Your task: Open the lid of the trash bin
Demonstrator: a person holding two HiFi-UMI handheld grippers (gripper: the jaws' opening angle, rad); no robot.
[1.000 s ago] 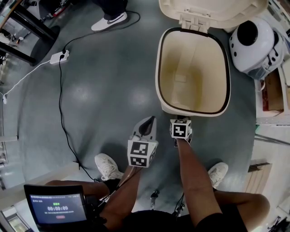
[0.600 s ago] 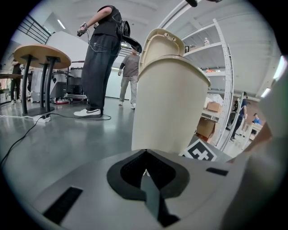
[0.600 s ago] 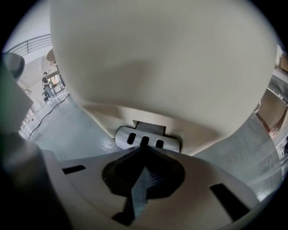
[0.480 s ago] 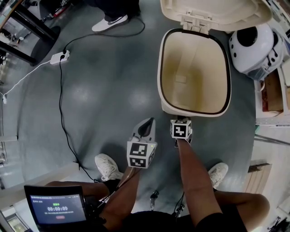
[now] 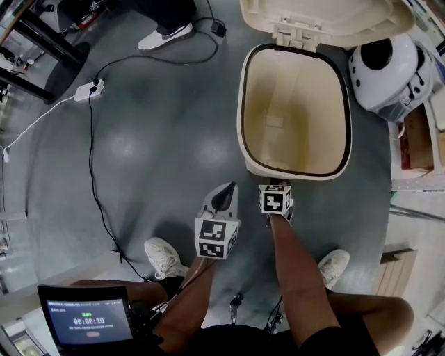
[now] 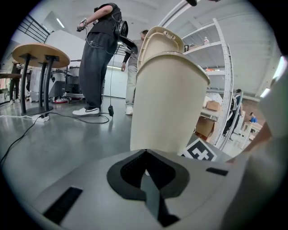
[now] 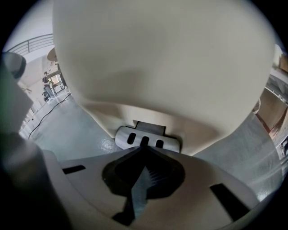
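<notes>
Grey polished concrete floor, workshop room, metal shelving along my right. Left gripper: jaws closed together on nothing, held over the floor just short of the bin. Right gripper: jaws likewise pressed together and empty, tips right at the single grey foot pedal, three slots in it; contact unclear. One cream trash bin directly ahead, its one lid standing open at the far rim. One white power strip and one black cable well off left.
</notes>
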